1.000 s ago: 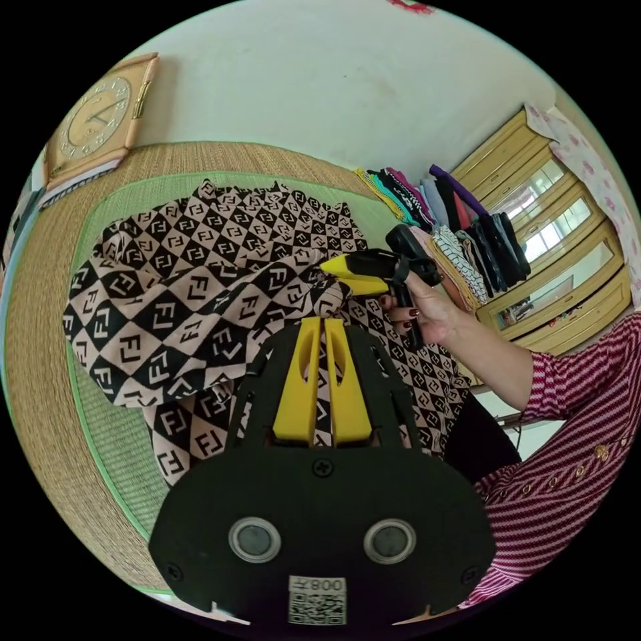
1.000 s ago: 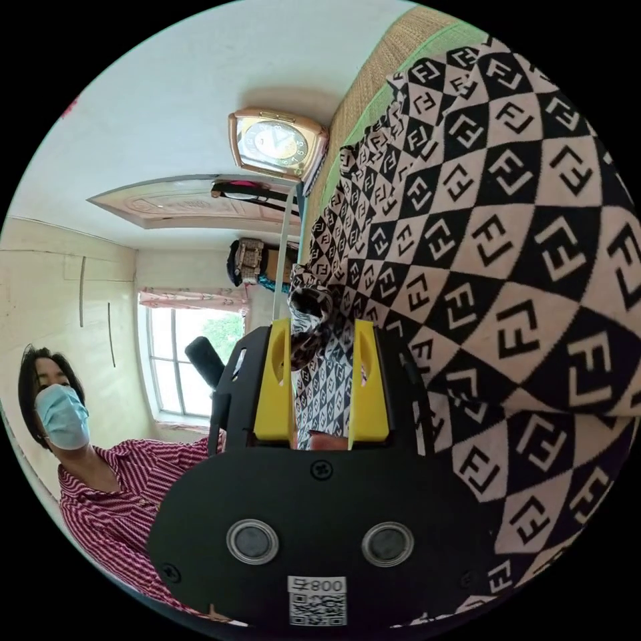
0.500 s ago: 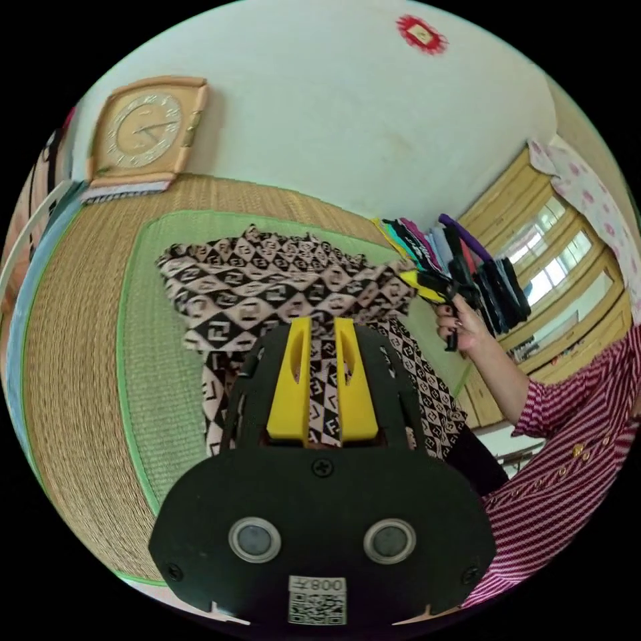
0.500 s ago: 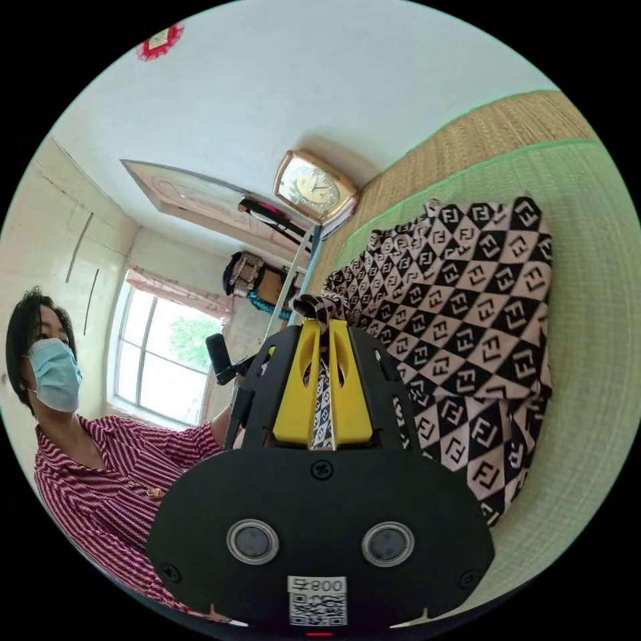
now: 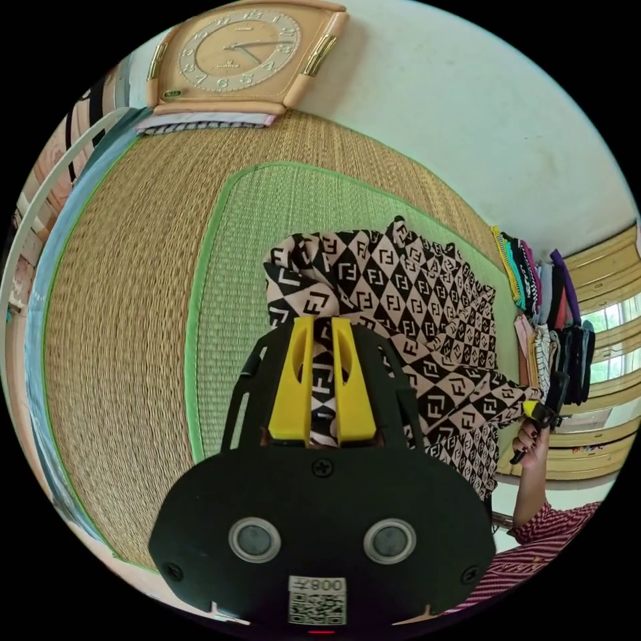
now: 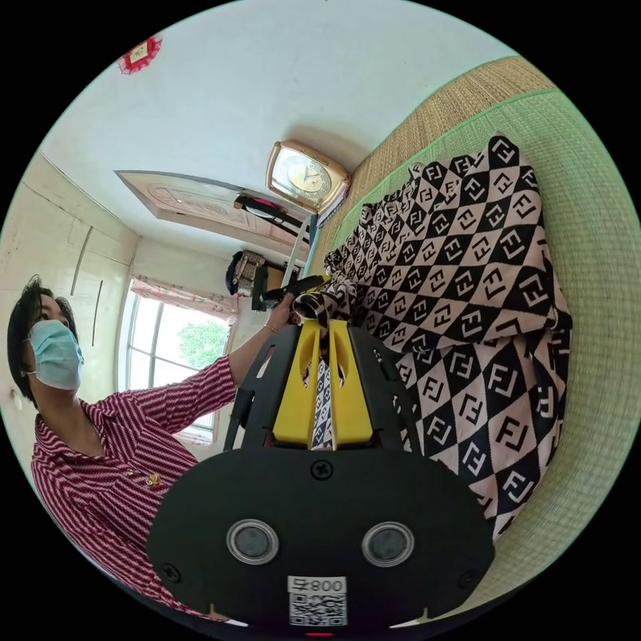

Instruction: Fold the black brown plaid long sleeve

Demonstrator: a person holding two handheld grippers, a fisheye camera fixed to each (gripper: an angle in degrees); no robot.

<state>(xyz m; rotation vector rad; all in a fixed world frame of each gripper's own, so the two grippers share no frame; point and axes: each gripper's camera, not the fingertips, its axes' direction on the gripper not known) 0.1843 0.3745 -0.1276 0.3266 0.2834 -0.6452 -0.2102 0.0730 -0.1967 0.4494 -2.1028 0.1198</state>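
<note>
The black-and-tan patterned long sleeve (image 5: 407,320) is lying partly spread on a green woven mat (image 5: 227,320), which is lying over a wider straw-coloured mat (image 5: 113,300). In the left gripper view, the left gripper (image 5: 322,327) is pinching a bunched edge of the garment; its yellow fingers (image 5: 292,380) are standing nearly closed, with a strip of the patterned cloth showing in the narrow gap between them. At the far right of that view, the right gripper (image 5: 534,408) is gripping another edge of the same garment, held in a hand (image 5: 532,441) with a red striped sleeve (image 5: 541,541) below it. In the right gripper view, the right gripper (image 6: 323,328) is showing its own yellow fingers (image 6: 299,387) pressed close together on a thin fold of cloth that is running down between them, and the garment (image 6: 467,280) is draping to the right across the green mat (image 6: 594,267). Just beyond the fingertips there, the left gripper (image 6: 314,283) is holding the gathered cloth near the same bunched edge. A person in a red striped shirt (image 6: 107,467) is standing at the left of that view, one arm reaching toward the garment. A clock (image 5: 240,53) is leaning against the pale wall (image 5: 467,113) at the far edge of the mats, and a row of folded clothes (image 5: 547,300) is standing at the right beside a wooden cabinet (image 5: 614,267).
</note>
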